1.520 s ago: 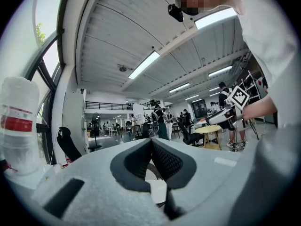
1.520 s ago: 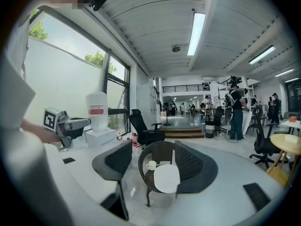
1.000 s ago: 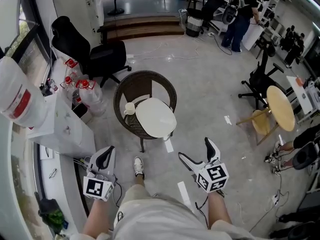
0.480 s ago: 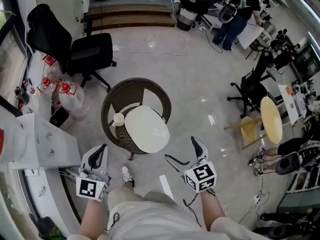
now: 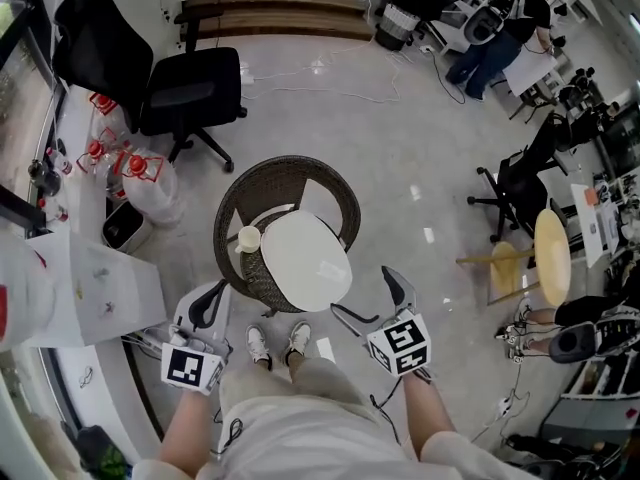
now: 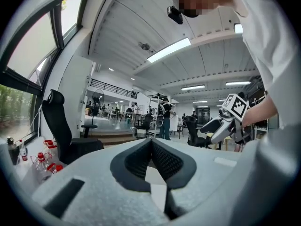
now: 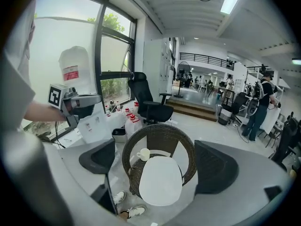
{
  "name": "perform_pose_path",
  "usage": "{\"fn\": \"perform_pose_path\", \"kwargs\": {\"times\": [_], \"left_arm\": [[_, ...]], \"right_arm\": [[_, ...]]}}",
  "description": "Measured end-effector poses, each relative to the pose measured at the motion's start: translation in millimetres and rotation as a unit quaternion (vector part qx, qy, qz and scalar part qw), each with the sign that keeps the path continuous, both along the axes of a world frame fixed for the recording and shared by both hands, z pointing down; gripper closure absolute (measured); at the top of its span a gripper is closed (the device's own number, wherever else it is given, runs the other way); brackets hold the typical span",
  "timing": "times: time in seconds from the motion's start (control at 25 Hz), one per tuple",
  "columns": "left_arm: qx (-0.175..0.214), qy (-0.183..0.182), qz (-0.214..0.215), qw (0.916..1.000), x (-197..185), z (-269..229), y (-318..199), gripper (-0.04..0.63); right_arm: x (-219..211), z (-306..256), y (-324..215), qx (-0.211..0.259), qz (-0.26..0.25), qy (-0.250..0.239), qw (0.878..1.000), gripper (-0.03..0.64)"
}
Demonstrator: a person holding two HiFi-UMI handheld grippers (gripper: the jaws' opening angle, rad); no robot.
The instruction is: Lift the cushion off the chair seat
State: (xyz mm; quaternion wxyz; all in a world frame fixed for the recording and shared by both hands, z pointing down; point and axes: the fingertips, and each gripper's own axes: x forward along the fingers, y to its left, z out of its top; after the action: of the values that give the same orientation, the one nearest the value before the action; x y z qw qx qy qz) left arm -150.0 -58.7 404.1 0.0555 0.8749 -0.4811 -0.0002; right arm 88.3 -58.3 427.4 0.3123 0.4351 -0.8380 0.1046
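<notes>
A white oval cushion [image 5: 305, 260] lies on the seat of a round dark wicker chair [image 5: 240, 208], and a white cup [image 5: 248, 238] stands on the seat at the cushion's left. In the right gripper view the cushion [image 7: 160, 180] and the cup [image 7: 143, 154] show between my wide-apart jaws. My right gripper [image 5: 365, 296] is open, just off the cushion's right front edge and apart from it. At the chair's left front my left gripper [image 5: 208, 306] is held with its jaws shut and empty, its tips [image 6: 151, 142] aimed out across the room.
A black office chair [image 5: 185, 93] stands behind the wicker chair. Red-capped water jugs [image 5: 130, 168] and a white cabinet [image 5: 80, 278] line the left side. A wooden stool [image 5: 550, 253] lies tipped at right. My shoes [image 5: 275, 343] are at the chair's front edge.
I have stepped closer, so the chair now sits just ahead of my feet and both grippers are nearer its front. The right gripper stays open, the left stays shut.
</notes>
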Motion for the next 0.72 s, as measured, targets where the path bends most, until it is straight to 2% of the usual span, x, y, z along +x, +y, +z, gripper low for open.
{"fn": "perform_pose_path", "kwargs": {"times": [0.28,0.48,0.72], "left_arm": [[-0.032,-0.027,-0.015,0.9990,20.4,15.7,-35.9,0.580],[-0.059,-0.028,-0.017,0.9977,46.1,46.0,-68.4,0.580],[-0.091,-0.022,-0.034,0.9951,63.8,95.7,-92.8,0.580]], "right_arm": [[19.7,49.1,-58.7,-0.033,-0.024,-0.002,0.999,0.114],[37.0,119.1,-111.6,-0.088,-0.041,0.003,0.995,0.115],[42.7,209.0,-159.3,-0.124,-0.075,0.030,0.989,0.115]]}}
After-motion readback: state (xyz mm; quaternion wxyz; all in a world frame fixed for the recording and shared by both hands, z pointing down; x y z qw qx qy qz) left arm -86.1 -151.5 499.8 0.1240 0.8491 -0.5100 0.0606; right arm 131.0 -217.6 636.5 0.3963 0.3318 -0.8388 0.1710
